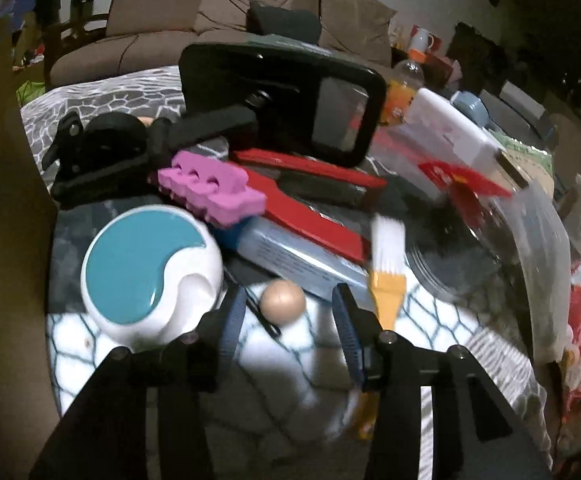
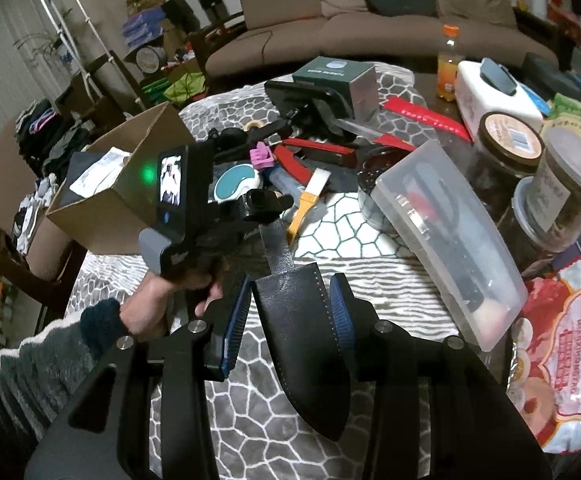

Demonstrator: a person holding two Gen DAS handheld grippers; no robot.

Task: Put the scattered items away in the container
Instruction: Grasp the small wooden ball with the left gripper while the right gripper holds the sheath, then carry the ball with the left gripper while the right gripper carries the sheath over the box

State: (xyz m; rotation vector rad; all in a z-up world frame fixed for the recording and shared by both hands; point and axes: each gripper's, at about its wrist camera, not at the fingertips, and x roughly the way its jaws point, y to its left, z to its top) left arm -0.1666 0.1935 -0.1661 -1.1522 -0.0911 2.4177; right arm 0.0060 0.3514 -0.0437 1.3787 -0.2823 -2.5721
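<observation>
A black leather sheath (image 2: 302, 344) is sitting clamped between the blue pads of the right gripper (image 2: 290, 308), its strap pointing away toward the clutter; the cardboard box (image 2: 130, 184) is standing open, ahead and to the left of that gripper, at the worktop (image 2: 370, 276) edge, with a white packet lying inside; the left gripper (image 1: 288, 320), held in a hand (image 2: 158, 304) beyond the right gripper's left finger, is standing with its jaws apart and nothing pressed between them; a small wooden ball (image 1: 282, 301) is lying just ahead of its open jaws, a teal-and-white round case (image 1: 150, 268) touching its left finger, a yellow-handled brush (image 1: 386, 268) just beyond its right finger, a pink foam toe separator (image 1: 210, 188) farther ahead
</observation>
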